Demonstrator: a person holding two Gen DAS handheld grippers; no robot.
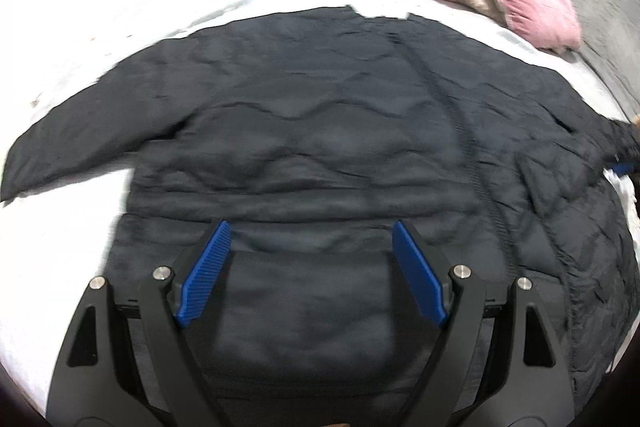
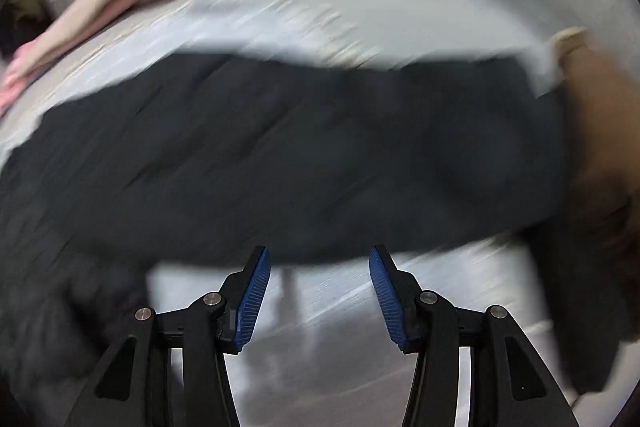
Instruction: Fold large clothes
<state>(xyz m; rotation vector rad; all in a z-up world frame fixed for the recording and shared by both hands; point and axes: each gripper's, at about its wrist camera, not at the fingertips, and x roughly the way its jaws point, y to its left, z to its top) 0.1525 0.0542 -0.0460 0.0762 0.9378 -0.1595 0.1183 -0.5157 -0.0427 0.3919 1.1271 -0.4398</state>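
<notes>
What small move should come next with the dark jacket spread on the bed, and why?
Probably lower the right claw onto the nearest sleeve and close on its edge, ready to fold it inward. The dark jacket lies flat on the white sheet with both sleeves spread; both claws are open and empty, the left claw above the body. The right view is blurred.

Even soft light; right view heavy motion blur, left mild; fisheye-bent edges.
</notes>
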